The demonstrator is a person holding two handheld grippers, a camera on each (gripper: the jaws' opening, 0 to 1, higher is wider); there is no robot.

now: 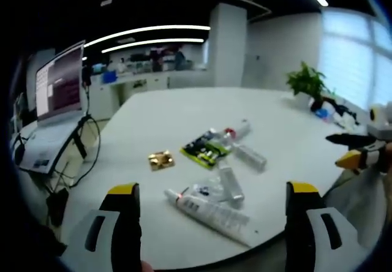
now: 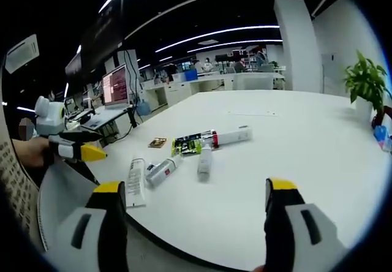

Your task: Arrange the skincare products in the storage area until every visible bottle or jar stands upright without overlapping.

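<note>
Left gripper view, item 1: my left hand-held gripper [image 1: 212, 223], jaws spread wide and holding nothing, hovering at the near edge of the round white worktop [image 1: 184, 113]. I judge it is held back there to survey the lot before a first pick.

Item 2: long white tube [image 1: 208, 211], lying flat nearest that gripper, cap end toward the view's left. Dark printing on its side; I cannot read it.

Item 3: clear bottle [image 1: 231, 184], lying flat, touching or overlapping a clear wrapper beside the tube.

Item 4: second pale bottle [image 1: 250, 157], on its side, just beyond.

Item 5: white bottle with red band [image 1: 236, 131], lying down against a green-and-black packet [image 1: 204, 147]. Packet lettering is too blurred to make out.

Item 6: small gold square packet [image 1: 160, 159], apart from the group.

Item 7: right hand-held gripper [image 2: 192, 223], jaws likewise spread and empty, at the opposite side of the worktop; the same cluster [image 2: 184, 155] lies ahead of it, well within the surface.

Item 8: potted plant [image 1: 308, 83] and laptop [image 1: 58, 82], off to the sides.

Assessment: no product stands upright and several touch, so the arranging appears not yet begun. Tubes may not stand readily on their caps; I would start with the bottles.
</note>
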